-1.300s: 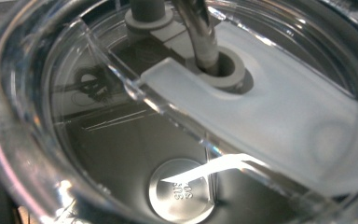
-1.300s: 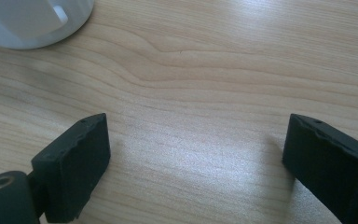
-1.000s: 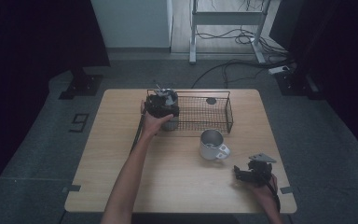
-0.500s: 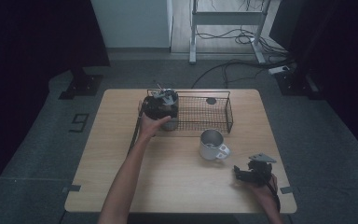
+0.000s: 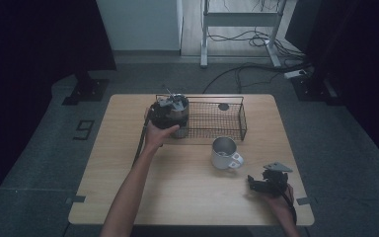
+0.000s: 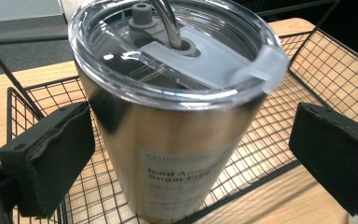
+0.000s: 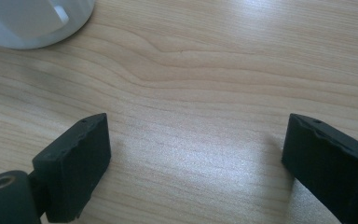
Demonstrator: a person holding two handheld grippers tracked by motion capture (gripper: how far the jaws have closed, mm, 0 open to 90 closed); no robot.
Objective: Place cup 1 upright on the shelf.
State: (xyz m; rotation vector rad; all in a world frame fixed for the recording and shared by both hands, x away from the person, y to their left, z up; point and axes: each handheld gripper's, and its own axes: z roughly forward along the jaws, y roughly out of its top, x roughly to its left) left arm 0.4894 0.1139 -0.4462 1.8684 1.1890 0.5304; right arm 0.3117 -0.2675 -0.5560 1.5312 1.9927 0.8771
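Inside black wire basket (image 6: 307, 84), shiny steel tumbler (image 6: 177, 154), clear lid.

A lab: black curtains (image 5: 44, 34), floor cables (image 5: 246, 69), lone wooden table (image 5: 187, 197).

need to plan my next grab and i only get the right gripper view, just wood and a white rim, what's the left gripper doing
Observer: The left gripper is at the wire basket, jaws open on either side of a steel tumbler, not touching it.
Operator: is the tumbler in the basket or out
Observer: In it, upright at the basket's left end, with a clear lid and a straw through it.
Operator: and that white rim by me
Observer: That is a mug standing on the table in front of the basket, up and left of the right gripper.
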